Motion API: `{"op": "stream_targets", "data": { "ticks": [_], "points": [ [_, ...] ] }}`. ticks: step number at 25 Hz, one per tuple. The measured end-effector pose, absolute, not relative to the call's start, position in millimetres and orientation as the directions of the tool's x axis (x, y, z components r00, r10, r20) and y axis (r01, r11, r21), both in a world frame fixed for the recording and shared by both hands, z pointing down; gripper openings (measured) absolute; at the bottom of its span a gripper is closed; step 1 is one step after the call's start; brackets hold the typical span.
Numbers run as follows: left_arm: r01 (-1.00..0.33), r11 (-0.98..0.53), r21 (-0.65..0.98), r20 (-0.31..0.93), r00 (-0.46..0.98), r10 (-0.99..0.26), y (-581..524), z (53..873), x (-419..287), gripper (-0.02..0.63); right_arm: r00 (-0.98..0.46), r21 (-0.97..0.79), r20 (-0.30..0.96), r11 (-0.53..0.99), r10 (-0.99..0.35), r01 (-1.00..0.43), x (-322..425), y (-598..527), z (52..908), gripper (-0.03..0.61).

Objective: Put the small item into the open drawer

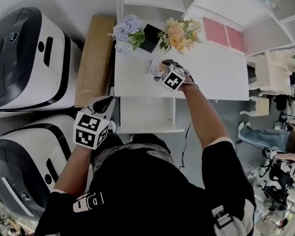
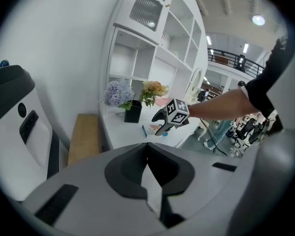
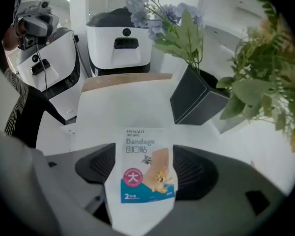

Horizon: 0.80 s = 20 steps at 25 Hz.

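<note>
The small item is a flat white bandage pack (image 3: 142, 171) lying on the white desk top (image 1: 216, 77). In the head view the pack (image 1: 152, 67) sits just left of my right gripper (image 1: 162, 69). My right gripper (image 3: 146, 170) points steeply down over it, open, with the pack between its dark pads (image 3: 196, 173), not pressed. A white drawer (image 1: 145, 114) stands pulled out below the desk's near edge. My left gripper (image 1: 104, 103) hovers at the drawer's left side; its jaws meet, and my left gripper (image 2: 147, 156) holds nothing. The left gripper view shows the right gripper (image 2: 162, 127) above the pack (image 2: 150, 130).
A black vase (image 1: 150, 37) with lilac flowers (image 1: 127, 31) and a yellow bouquet (image 1: 179, 33) stand at the desk's back. A wooden bench (image 1: 94, 58) lies left of the desk, beside two large white-and-black machines (image 1: 29, 58). Another person's legs (image 1: 265, 136) are at the right.
</note>
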<state>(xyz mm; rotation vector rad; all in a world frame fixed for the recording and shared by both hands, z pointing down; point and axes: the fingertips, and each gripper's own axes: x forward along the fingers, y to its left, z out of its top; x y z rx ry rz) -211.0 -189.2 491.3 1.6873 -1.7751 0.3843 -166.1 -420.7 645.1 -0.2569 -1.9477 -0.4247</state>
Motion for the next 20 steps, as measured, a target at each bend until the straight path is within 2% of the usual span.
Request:
{"op": "stream_targets", "data": {
  "ticks": [4,11,15,20],
  "points": [
    [-0.962,0.150,0.228,0.634,0.030,-0.773,-186.1,495.1,-210.9,0.014,-0.346,0.150,0.938,0.890,0.008,0.430,-171.9,-426.3,660.3,0.388],
    [-0.953,0.178,0.246,0.636,0.020,-0.771,-183.1,497.3,-213.3,0.014,-0.215,0.050,0.975,0.890,0.054,0.452,-162.2,-428.6,685.8,0.390],
    [-0.951,0.185,0.248,0.636,0.016,-0.772,-182.3,496.2,-217.5,0.014,-0.203,0.004,0.975,0.904,0.092,0.428,-163.5,-429.9,689.2,0.398],
    [-0.950,0.178,0.256,0.631,0.024,-0.776,-181.2,494.8,-219.8,0.014,-0.197,0.024,0.978,0.911,0.063,0.412,-171.3,-435.9,688.9,0.413]
  ]
}}
